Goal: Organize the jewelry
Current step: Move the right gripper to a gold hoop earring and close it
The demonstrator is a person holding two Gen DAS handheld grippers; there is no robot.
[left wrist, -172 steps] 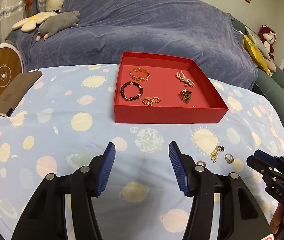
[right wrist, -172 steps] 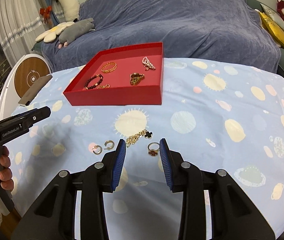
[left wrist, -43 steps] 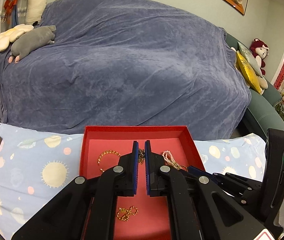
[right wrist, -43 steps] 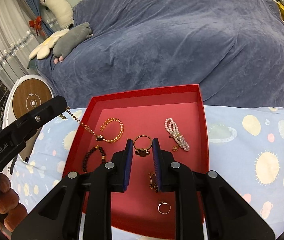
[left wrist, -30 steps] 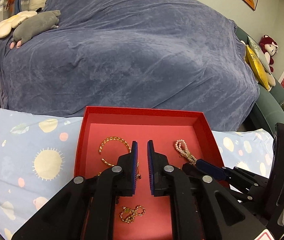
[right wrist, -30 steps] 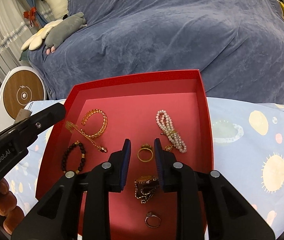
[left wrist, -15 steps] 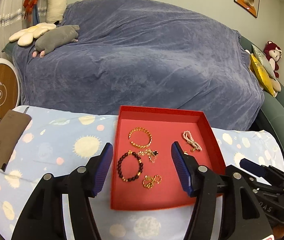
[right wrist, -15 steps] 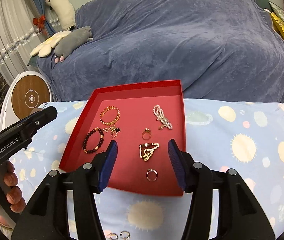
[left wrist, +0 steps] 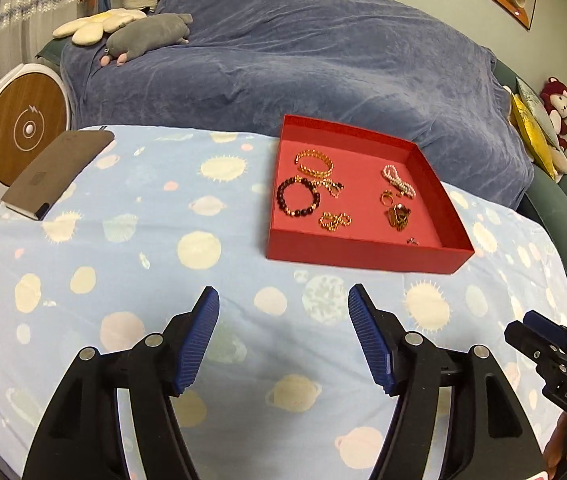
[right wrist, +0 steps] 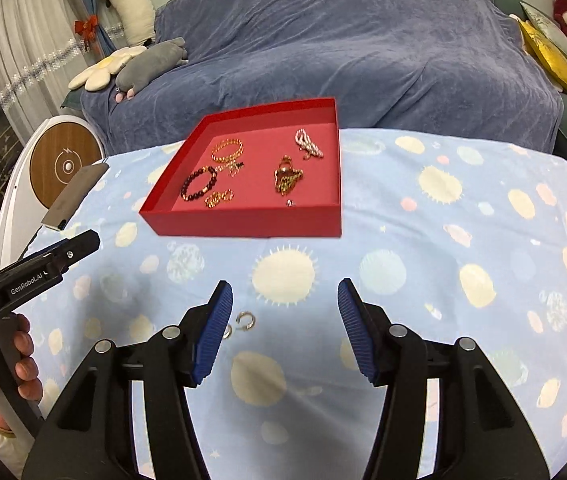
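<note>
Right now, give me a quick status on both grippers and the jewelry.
Left gripper open, empty. Right gripper open, empty. Most jewelry in red tray; two small hoop earrings on the tablecloth by right gripper. Nothing blocking them.

Both the left claw (left wrist: 283, 320) and the right claw (right wrist: 285, 314) hang empty, jaws spread wide apart.

Bare tablecloth (left wrist: 131, 264) is seen on the near side of the red tray (left wrist: 363, 250), and a wide stretch of it lies right of the tray (right wrist: 463, 216). Two small hoop earrings (right wrist: 246, 320) lie on the cloth well short of the tray's near wall. The tray floor is crowded with bracelets and rings. A brown phone (left wrist: 57, 170) is laid well left of the tray.
</note>
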